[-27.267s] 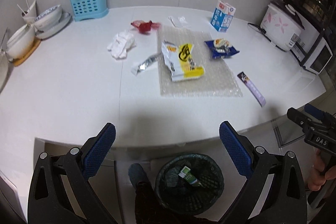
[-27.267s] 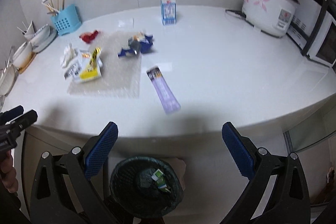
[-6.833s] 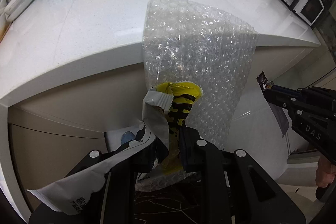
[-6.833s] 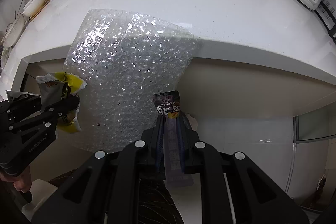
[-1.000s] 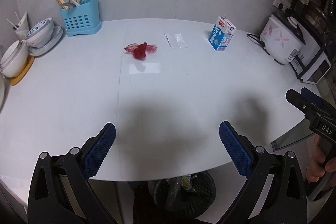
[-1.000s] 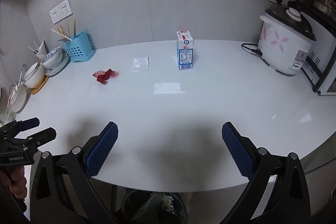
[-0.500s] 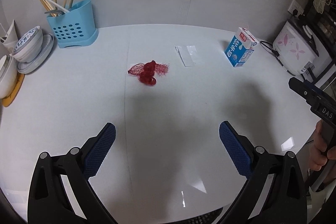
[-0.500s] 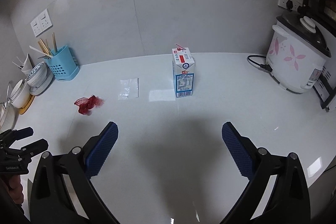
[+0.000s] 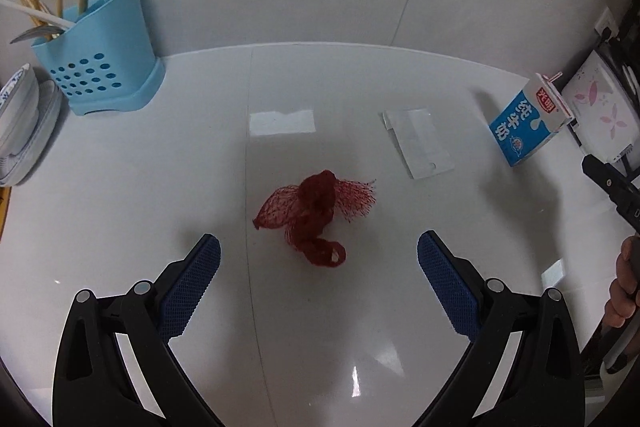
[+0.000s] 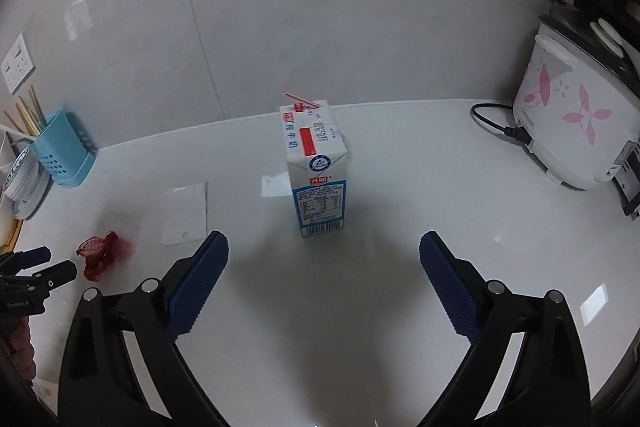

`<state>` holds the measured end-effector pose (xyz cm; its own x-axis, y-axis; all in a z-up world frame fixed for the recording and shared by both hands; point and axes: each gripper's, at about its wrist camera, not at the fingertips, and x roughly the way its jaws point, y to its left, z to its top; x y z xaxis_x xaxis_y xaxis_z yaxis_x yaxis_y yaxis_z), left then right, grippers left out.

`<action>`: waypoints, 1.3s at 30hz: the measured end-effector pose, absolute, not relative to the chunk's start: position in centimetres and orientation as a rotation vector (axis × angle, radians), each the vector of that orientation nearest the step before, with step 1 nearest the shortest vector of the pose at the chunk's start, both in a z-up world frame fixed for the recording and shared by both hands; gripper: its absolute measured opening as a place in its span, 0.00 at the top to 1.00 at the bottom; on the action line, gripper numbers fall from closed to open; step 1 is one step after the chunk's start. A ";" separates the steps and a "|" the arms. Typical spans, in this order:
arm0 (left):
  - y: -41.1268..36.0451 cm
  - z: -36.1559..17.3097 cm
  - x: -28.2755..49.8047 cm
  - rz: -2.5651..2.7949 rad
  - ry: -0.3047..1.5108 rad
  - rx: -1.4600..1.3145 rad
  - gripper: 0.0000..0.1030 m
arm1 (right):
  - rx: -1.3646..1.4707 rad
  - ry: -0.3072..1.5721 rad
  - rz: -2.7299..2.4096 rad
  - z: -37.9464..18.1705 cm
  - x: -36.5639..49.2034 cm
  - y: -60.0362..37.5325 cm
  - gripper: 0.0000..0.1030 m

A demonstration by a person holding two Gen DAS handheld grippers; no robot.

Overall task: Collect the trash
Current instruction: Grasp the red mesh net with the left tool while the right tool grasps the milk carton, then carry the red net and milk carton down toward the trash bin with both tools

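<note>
My left claw [image 9: 319,257] hangs spread above the red mesh netting [image 9: 316,217]; my right claw [image 10: 324,253], empty, is closing toward the upright milk carton [image 10: 317,169] on the counter [image 10: 400,187].

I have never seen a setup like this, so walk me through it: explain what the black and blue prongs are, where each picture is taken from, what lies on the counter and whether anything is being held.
There is no robot here. A person holds a two-finger tool in each hand, and each tool carries a wide-angle camera looking forward along its fingers.

The left wrist view shows the left tool, open and holding nothing, with a crumpled red mesh net on the white counter just ahead of it. The right tool shows at that picture's right edge.

The right wrist view shows the right tool, its jaws closing slightly but pressing on nothing, aimed at an upright milk carton.

Also on the counter: a clear plastic wrapper, a blue utensil holder, stacked bowls and a rice cooker.
</note>
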<state>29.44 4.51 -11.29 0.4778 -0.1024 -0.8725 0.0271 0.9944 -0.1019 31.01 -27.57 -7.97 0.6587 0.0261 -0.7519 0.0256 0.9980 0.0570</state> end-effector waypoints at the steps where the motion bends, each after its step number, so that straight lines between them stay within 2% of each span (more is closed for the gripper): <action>1: 4.4 -11.8 30.1 -0.081 1.079 -0.070 0.06 | 0.074 0.854 -0.004 -8.2 31.7 -27.8 0.13; 8: 4.0 -14.9 33.3 -0.092 1.120 -0.042 0.06 | 0.062 0.839 0.000 -9.3 34.9 -27.6 0.15; 11: 3.7 -16.1 34.2 -0.098 1.137 -0.031 0.07 | 0.055 0.845 0.005 -9.9 35.9 -27.2 0.20; 15: 3.1 -16.8 34.7 -0.093 1.140 0.003 0.14 | 0.036 0.855 -0.002 -10.8 37.2 -26.8 0.24; 17: 2.6 -16.8 34.8 -0.091 1.127 0.036 0.21 | 0.032 0.861 -0.003 -11.1 37.7 -26.6 0.27; 20: 1.9 -16.4 34.7 -0.089 1.114 0.070 0.43 | 0.019 0.870 -0.006 -11.6 38.4 -26.3 0.35; 21: 1.7 -16.2 34.7 -0.085 1.113 0.079 0.56 | 0.012 0.873 -0.007 -11.8 38.6 -26.2 0.45; 22: 1.6 -16.0 34.7 -0.088 1.114 0.077 0.68 | 0.006 0.881 -0.005 -12.0 38.8 -26.1 0.60; 25: 1.6 -15.5 34.3 -0.085 1.110 0.071 0.85 | 0.015 0.885 0.007 -11.9 38.9 -25.9 0.62; 39: 0.7 -12.0 31.5 -0.107 1.069 0.043 0.86 | 0.001 0.869 0.007 -9.1 34.2 -25.8 0.62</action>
<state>31.53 0.70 -12.03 0.4765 -0.0668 -0.8766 0.1087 0.9939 -0.0167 34.23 -25.79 -9.12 0.6453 0.0062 -0.7639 -0.0057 1.0000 0.0032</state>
